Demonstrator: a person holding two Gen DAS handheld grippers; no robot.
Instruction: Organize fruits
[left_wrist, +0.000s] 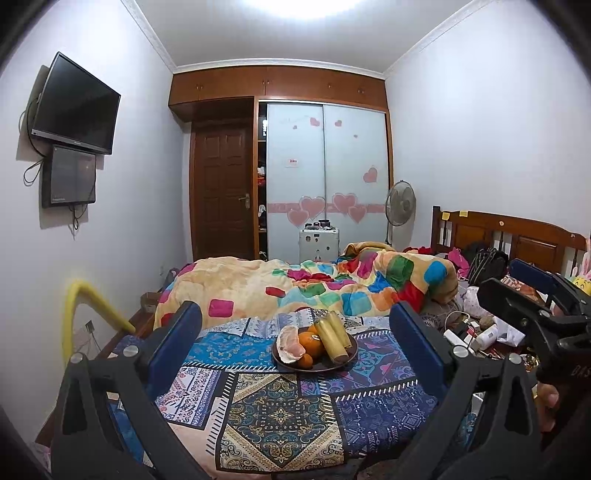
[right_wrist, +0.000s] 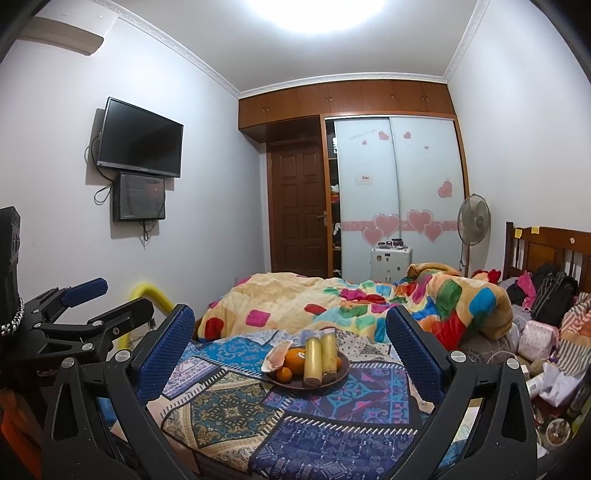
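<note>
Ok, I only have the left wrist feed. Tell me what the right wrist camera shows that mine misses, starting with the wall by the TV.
Observer: An air conditioner is mounted high on that wall, above and to the left of the TV.
Operator: Now the right gripper. Report its state.
Observer: The right gripper is open and empty, with the fruit plate framed between its fingers.
Operator: Give me the bed's right side, which that gripper blocks in my view.
Observer: A pink pouch lies there beside striped fabric.
</note>
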